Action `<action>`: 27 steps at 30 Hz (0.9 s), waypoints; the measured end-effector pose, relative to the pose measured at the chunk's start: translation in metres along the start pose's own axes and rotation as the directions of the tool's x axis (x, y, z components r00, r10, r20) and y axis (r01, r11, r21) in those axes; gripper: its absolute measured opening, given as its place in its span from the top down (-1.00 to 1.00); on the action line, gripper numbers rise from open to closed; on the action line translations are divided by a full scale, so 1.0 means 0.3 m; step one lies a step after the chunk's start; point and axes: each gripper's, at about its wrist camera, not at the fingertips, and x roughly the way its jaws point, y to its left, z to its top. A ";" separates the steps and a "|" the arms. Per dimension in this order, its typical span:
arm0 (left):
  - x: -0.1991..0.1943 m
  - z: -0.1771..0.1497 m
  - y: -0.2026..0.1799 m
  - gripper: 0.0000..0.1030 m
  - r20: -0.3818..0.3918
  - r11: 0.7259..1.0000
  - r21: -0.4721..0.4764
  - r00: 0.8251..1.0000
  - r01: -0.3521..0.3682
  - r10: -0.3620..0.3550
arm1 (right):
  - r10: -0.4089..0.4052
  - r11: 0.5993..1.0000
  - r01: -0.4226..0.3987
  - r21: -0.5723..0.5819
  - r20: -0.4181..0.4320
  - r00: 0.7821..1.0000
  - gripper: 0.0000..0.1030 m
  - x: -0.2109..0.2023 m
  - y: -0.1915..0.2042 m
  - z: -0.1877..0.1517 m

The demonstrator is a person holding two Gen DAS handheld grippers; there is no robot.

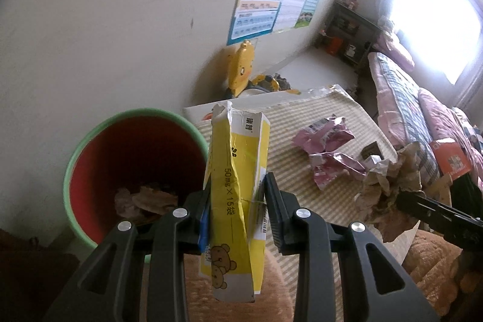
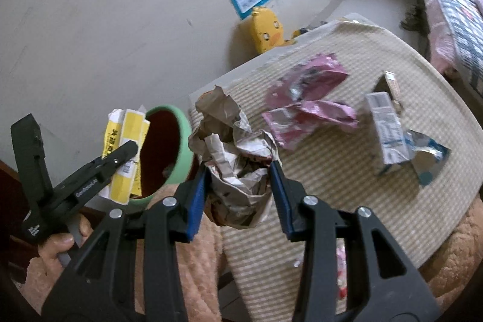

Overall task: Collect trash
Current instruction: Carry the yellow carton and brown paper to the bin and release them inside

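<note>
Our left claw (image 1: 237,210) is clenched on a flattened yellow medicine box (image 1: 235,186), its pads pressing the two broad faces about midway along, so the box stands upright between them with its torn end uppermost. Our right claw (image 2: 240,192) is clenched on a ball of crumpled brown paper (image 2: 232,153), gripped low in the wad with most of the crumple rising above the pads. Just beside the left claw, on its left, stands the bin (image 1: 90,147), red inside with a green rim, with some paper scraps already lying at the bottom; the box hangs near its rim, above the edge of the counter (image 1: 302,122), which wears a striped cloth. Further out on the cloth lie crumpled pink wrappers (image 2: 305,98), a small white carton (image 2: 386,129) and a bit of silver and blue foil (image 2: 428,153), all still to collect. We judge everything here light and not fragile. The box is thin card that buckles, so the flat faces give the surest hold. The paper ball is springy and wants a squeeze through its thick middle. The wrappers look slick and floppy, best pinched at a bunched fold.
</note>
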 end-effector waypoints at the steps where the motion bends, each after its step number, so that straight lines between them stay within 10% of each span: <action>1: 0.000 0.001 0.011 0.44 0.001 1.000 -0.004 1.000 -0.006 0.006 | 0.006 1.000 -0.006 -0.011 -0.003 1.000 0.22 0.008 0.018 0.005; 27: 0.007 -0.031 0.403 0.42 -0.044 0.957 -0.176 0.973 -0.230 0.225 | 0.173 0.967 -0.204 -0.154 -0.192 0.966 0.19 0.376 0.430 0.122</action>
